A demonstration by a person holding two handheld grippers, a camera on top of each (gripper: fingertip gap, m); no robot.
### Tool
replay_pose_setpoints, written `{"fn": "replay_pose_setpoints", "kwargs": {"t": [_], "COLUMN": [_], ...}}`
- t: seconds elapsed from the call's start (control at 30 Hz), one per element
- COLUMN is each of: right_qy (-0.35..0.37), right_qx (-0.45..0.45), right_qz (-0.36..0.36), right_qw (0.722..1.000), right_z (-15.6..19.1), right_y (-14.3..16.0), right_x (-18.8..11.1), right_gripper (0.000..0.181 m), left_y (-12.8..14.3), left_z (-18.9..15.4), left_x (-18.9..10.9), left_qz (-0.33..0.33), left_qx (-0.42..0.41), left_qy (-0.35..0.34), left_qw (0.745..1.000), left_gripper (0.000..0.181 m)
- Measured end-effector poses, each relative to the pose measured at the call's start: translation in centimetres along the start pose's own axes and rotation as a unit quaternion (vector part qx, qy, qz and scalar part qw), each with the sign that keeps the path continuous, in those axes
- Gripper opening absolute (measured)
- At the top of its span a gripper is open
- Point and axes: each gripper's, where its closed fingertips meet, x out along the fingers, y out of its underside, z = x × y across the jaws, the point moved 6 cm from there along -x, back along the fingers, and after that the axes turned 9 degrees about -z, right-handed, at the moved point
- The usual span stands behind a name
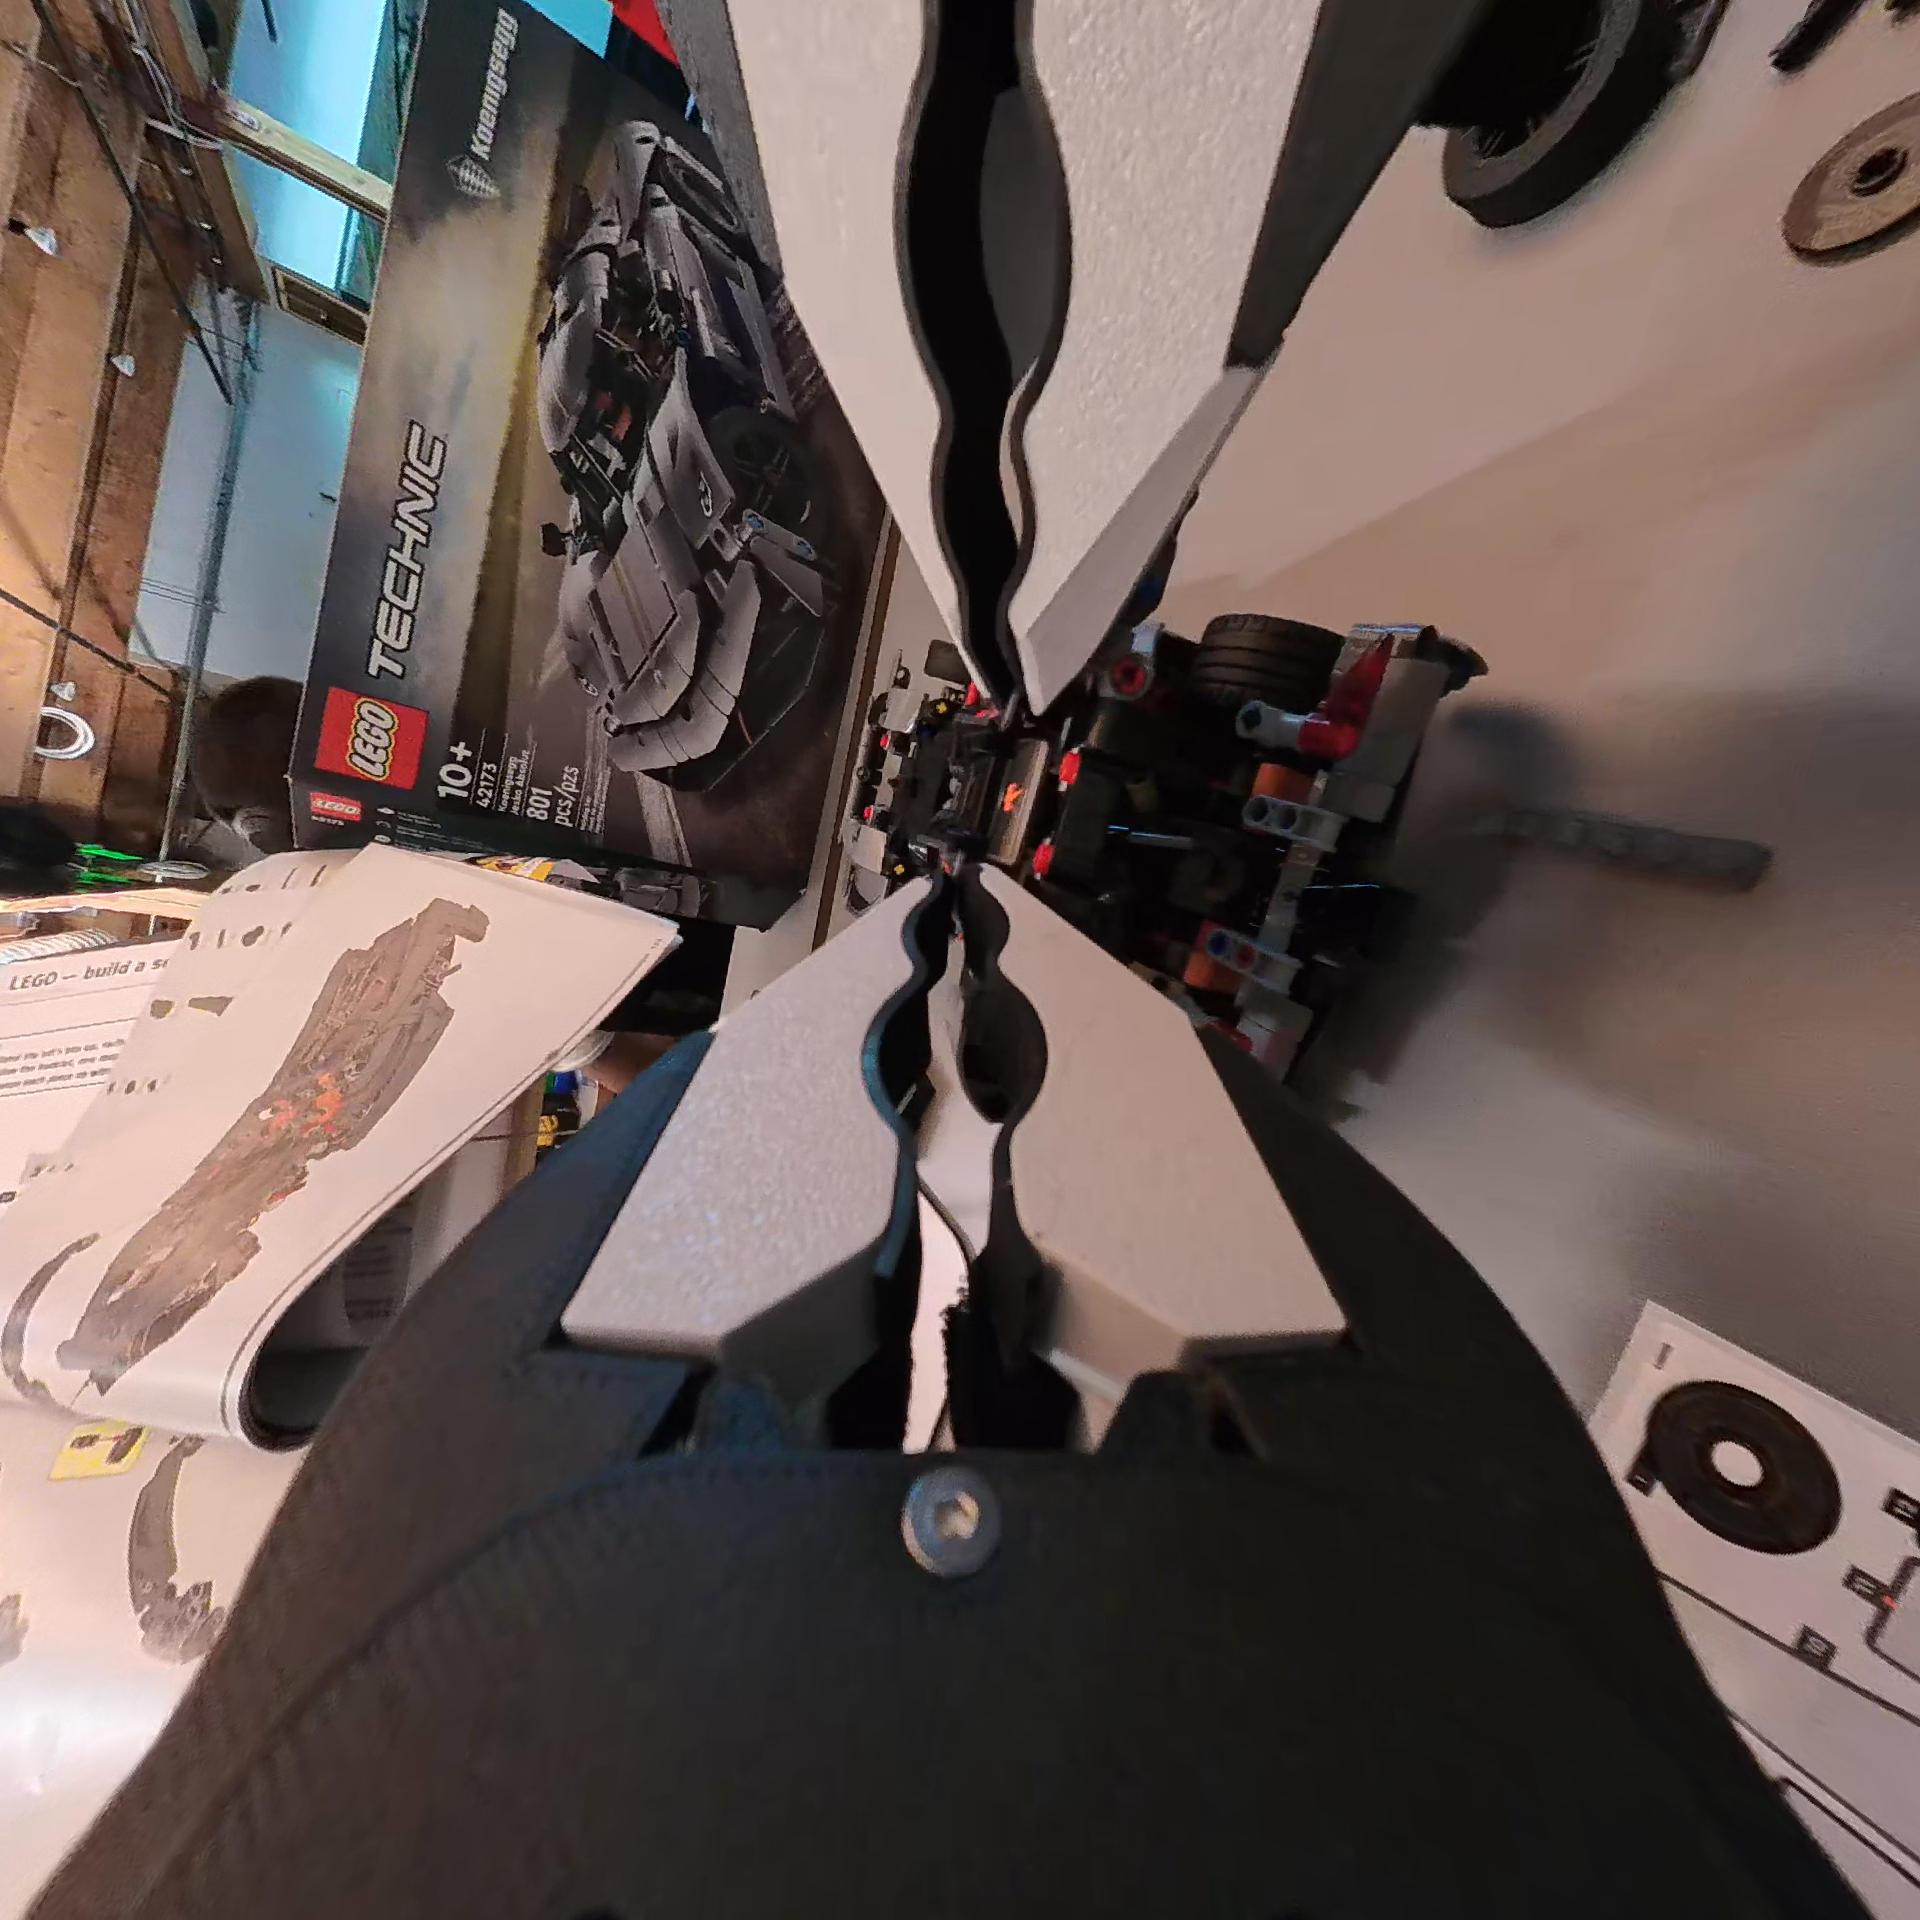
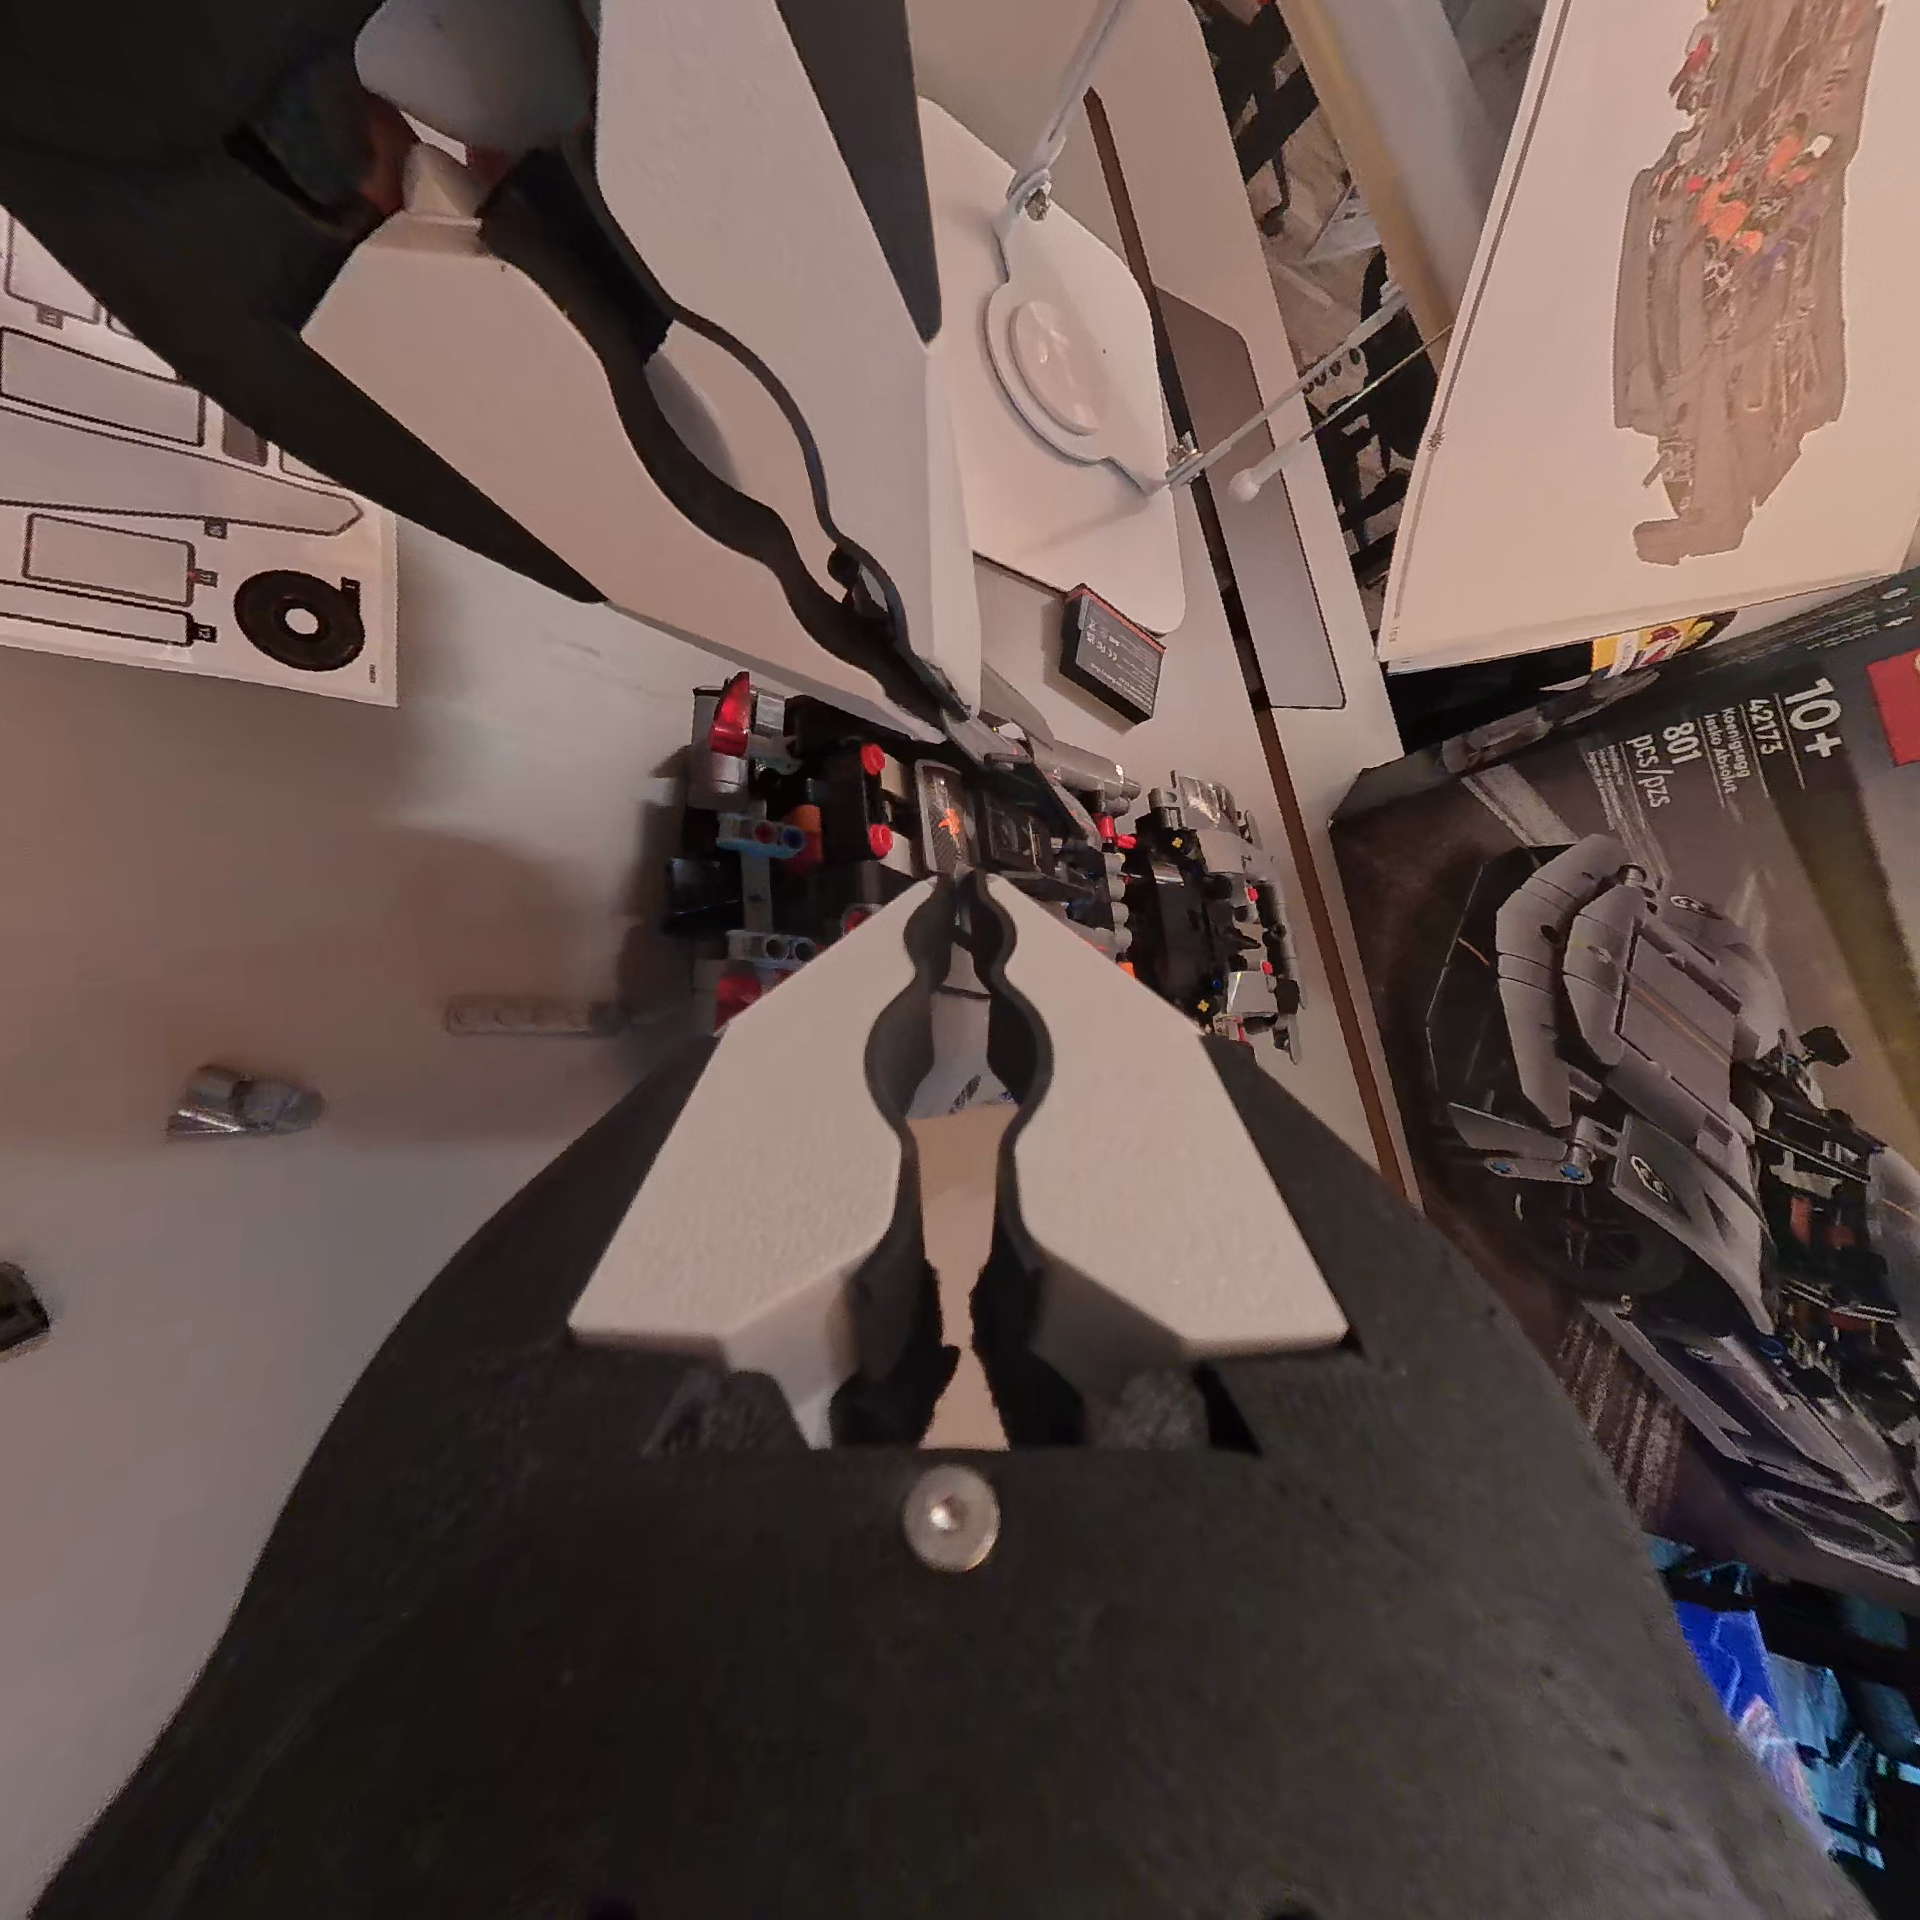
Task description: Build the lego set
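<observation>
A partly built lego car (image 1: 1174,821), black and grey with red and orange pins, lies on the white table (image 1: 1621,499); it also shows in the right wrist view (image 2: 831,831). My left gripper (image 1: 951,881) is shut, with its tips against the car's black middle section. It reaches in from the upper left in the right wrist view (image 2: 961,722). My right gripper (image 2: 961,885) is shut too, with its tips on the same middle section from the opposite side. It comes in from above in the left wrist view (image 1: 1003,707). I cannot tell whether either tip pinches a small part.
The lego box (image 1: 582,468) (image 2: 1662,1039) and an open instruction booklet (image 1: 312,1091) (image 2: 1714,312) lie beside the car. A sticker sheet (image 2: 187,499), a grey beam (image 2: 530,1016), a small grey piece (image 2: 244,1103), a tyre (image 1: 1558,104) and a wheel disc (image 1: 1860,197) lie loose. Both grippers' tips are close together, under 4 cm apart.
</observation>
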Motion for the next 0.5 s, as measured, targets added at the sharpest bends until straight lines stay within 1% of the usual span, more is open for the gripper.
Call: {"fn": "replay_pose_setpoints", "kwargs": {"t": [0.33,0.5], "right_qy": [-0.01,-0.016], "right_qx": [0.022,0.025], "right_qz": [-0.004,-0.002], "right_qw": [1.0,1.0], "right_z": [-1.3,-1.2], "right_y": [-0.1,0.1], "right_x": [0.1,0.1], "right_gripper": [0.0,0.002], "left_y": [-0.1,0.0], "left_z": [1.1,1.1], "left_x": [0.5,0.6], "left_qz": [0.005,0.003], "left_qx": [-0.009,-0.021], "left_qy": [0.002,0.013], "left_qw": [1.0,1.0], "left_gripper": [0.0,0.0]}}
